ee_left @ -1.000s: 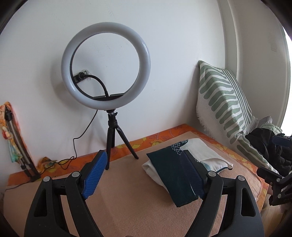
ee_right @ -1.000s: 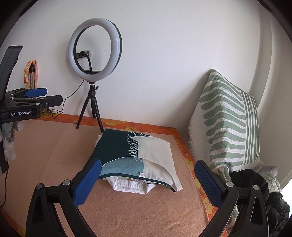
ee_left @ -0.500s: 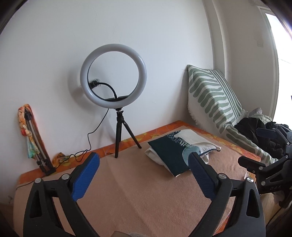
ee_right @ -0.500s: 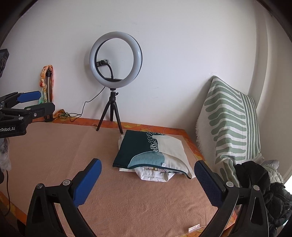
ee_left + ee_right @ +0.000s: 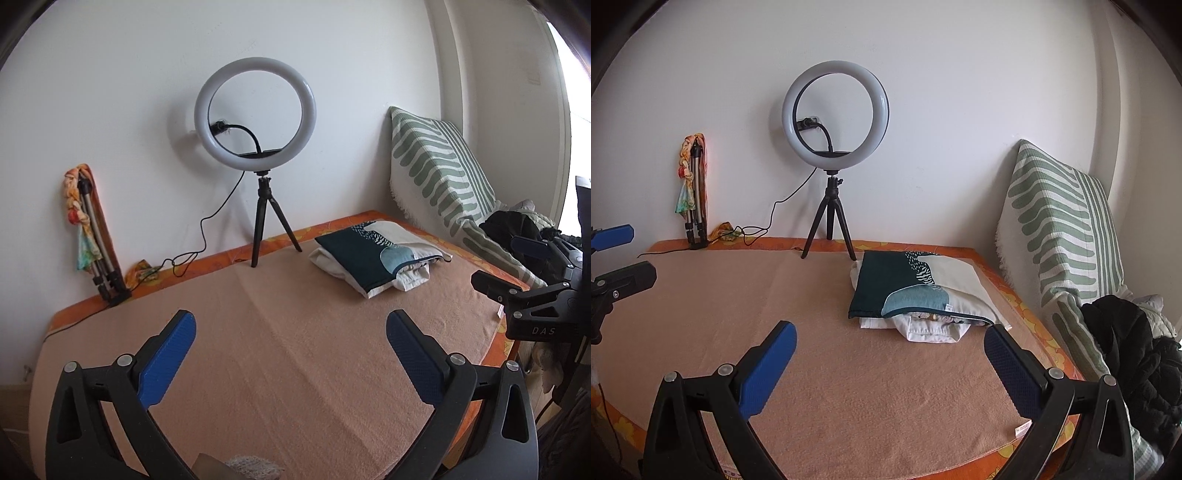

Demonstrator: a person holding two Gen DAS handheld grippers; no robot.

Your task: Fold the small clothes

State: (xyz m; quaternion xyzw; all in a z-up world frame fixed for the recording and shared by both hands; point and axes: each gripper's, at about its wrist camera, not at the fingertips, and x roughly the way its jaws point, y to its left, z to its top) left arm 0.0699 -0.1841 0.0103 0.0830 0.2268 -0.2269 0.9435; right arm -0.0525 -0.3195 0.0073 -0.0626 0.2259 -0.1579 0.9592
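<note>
With both our left gripper [image 5: 290, 343] and right gripper [image 5: 890, 354] spread wide and empty, we hover at the blanket's [image 5: 775, 295] near edge, the folded clothes [image 5: 916, 295] stacked toward its far right corner, beside the ring light [image 5: 834, 114] and striped pillow [image 5: 1063, 229], nothing blocking us.

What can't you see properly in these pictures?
- White clothes under the patterned folded cloth, right wrist view: the cloth covers them, so their kind and number are unclear.
- Dark heap of clothes by the striped cushion: cut off by the right edge.
- Pale knitted thing, left wrist view: cut off at the bottom edge.
- Label at the blanket edge: too small to read.
</note>
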